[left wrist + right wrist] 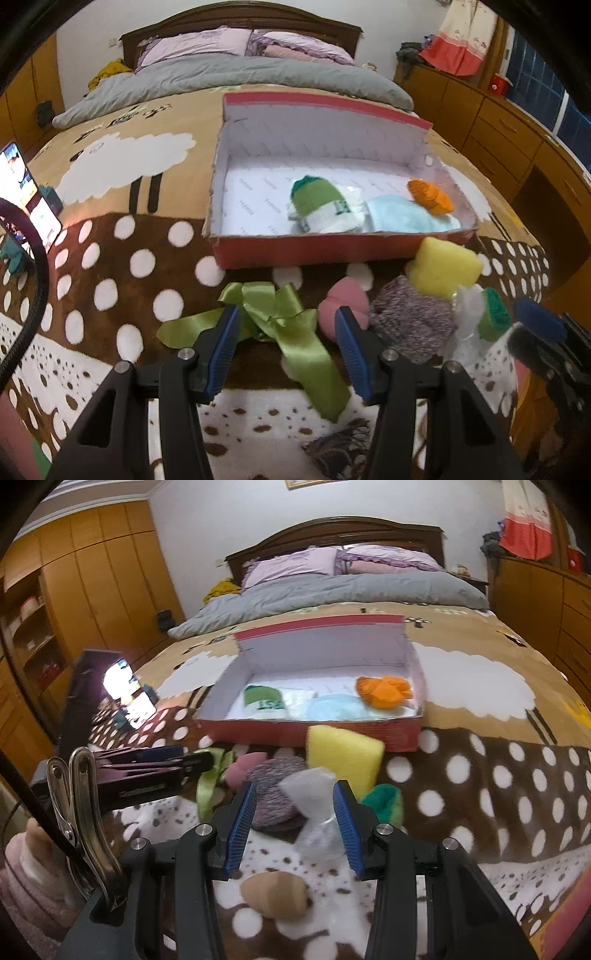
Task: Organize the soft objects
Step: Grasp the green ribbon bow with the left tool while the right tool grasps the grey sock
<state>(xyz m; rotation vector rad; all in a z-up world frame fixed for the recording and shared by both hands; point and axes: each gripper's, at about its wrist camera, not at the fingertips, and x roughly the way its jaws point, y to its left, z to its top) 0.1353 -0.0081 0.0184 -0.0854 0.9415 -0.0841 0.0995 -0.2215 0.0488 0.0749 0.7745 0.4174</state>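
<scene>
Left claw [286, 347] released over the green ribbon [284, 321] — right claw [295, 818] released too, straddling clear plastic [314, 808].

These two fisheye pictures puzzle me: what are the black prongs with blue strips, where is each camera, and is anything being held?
Each picture comes from a camera on a handheld claw, looking along its two black fingers with blue pads; a person carries one in each hand.

The left claw hangs open above a green ribbon, its pads not pressing it. The right claw is open around a clear plastic bag, not visibly squeezing it.

On the bed blanket stands a red box holding a green-and-white sock, a light blue cloth and an orange item. In front lie a yellow sponge, a pink piece and a grey knit.
</scene>
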